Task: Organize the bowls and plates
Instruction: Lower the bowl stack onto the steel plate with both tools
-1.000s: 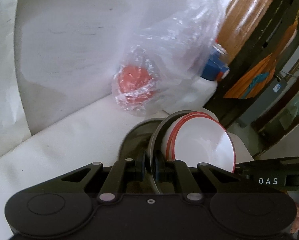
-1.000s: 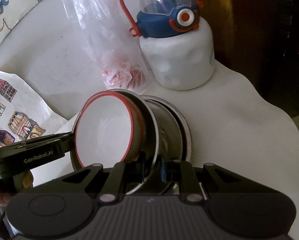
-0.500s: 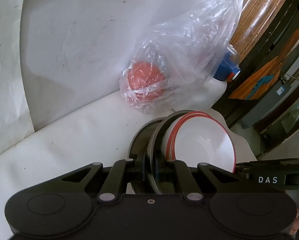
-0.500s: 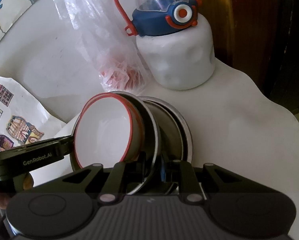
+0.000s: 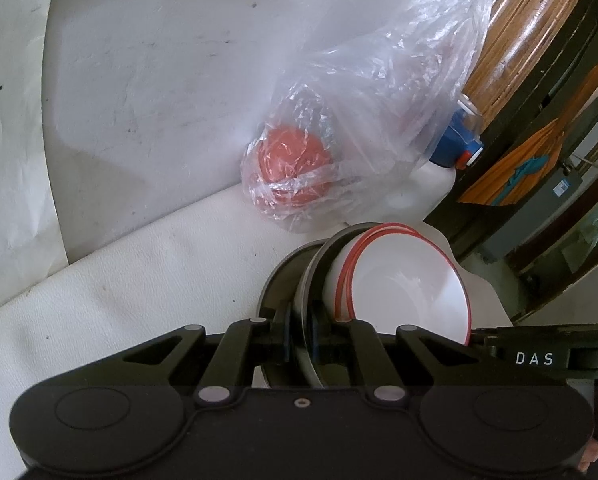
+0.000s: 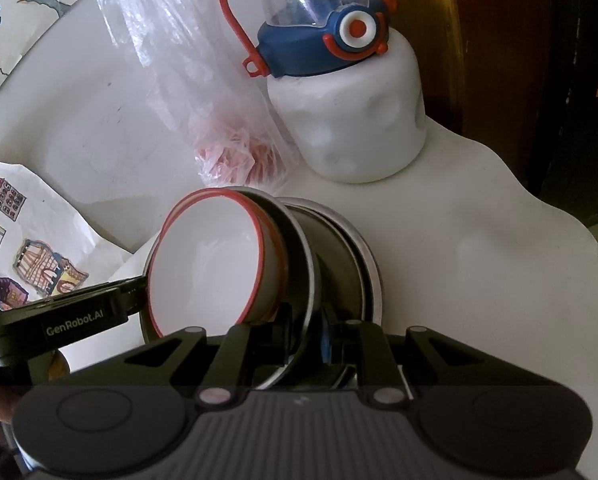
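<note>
Your left gripper (image 5: pixel 301 338) and right gripper (image 6: pixel 305 330) each pinch, nearly closed, the tilted steel plate (image 6: pixel 299 248); red-rimmed bowls (image 6: pixel 215 260) lean against it.

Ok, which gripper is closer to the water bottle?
Right, by a little. The right gripper clamps the plate rim with the bottle just ahead; the left gripper clamps the opposite rim, the bottle off to its right behind the bag.
</note>
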{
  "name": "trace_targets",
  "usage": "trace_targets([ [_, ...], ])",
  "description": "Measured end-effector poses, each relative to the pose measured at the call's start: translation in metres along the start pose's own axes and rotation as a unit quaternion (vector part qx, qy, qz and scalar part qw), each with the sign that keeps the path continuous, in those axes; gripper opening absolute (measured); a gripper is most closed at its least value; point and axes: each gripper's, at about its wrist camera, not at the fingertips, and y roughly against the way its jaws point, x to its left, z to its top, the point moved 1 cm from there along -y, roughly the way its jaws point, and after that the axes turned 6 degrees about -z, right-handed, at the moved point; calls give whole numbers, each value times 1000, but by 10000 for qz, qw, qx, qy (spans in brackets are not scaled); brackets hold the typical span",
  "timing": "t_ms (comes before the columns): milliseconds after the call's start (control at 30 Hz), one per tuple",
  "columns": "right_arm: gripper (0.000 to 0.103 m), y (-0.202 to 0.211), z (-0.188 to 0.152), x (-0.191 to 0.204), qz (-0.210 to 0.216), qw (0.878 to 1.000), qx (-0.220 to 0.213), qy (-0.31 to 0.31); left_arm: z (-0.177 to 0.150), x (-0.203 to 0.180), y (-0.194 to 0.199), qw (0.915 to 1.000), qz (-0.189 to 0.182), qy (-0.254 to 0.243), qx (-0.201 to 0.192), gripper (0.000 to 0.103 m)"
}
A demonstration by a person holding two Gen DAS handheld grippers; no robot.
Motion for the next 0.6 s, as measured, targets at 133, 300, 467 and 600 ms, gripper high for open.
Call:
trace_targets([
  [133,18,0,-1,-1,9,10000,-19,-48,0,0,0,10000,8,-5,12,9],
  [300,17,1,-2,-2,-13,9999,-88,-69,1,-1,0,10000,27,16,14,9],
  [467,17,2,-3,1,-116,9998,-162,-19,1,-1,-1,10000,44,19,20,9],
  [600,17,2,-3,3,-190,9996,-186,7,1,-1,-1,10000,92,27,10,10],
])
